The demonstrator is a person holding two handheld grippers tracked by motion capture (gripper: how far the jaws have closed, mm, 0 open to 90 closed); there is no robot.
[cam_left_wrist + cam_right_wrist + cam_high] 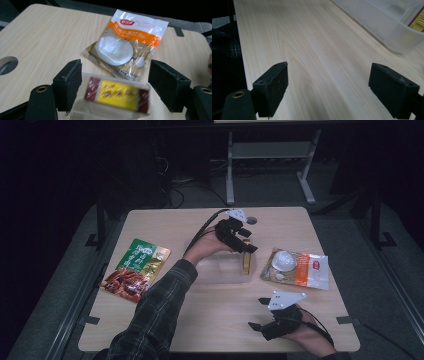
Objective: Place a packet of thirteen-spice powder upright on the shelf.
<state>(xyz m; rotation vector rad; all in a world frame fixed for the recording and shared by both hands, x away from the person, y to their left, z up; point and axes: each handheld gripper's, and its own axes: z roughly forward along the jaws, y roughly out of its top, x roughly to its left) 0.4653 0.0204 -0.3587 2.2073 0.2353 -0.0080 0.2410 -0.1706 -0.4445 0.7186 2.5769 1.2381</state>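
Left tongs (115,85) wide astride yellow packet (117,93) in clear box (110,113); right tongs (328,87) wide, empty

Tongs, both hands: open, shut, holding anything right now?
Left tongs: open, straddling the yellow packet in the clear tray, pads not touching it.
Right tongs: open, holding nothing, over the table.

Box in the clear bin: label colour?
Yellow, dark red ends; box shows best in the left gripper view.

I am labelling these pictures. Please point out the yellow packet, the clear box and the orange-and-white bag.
yellow packet (117,93): left gripper view, on its yellow label.
clear box (387,30): right gripper view, on its near side wall.
orange-and-white bag (313,266): high view, on its orange band.
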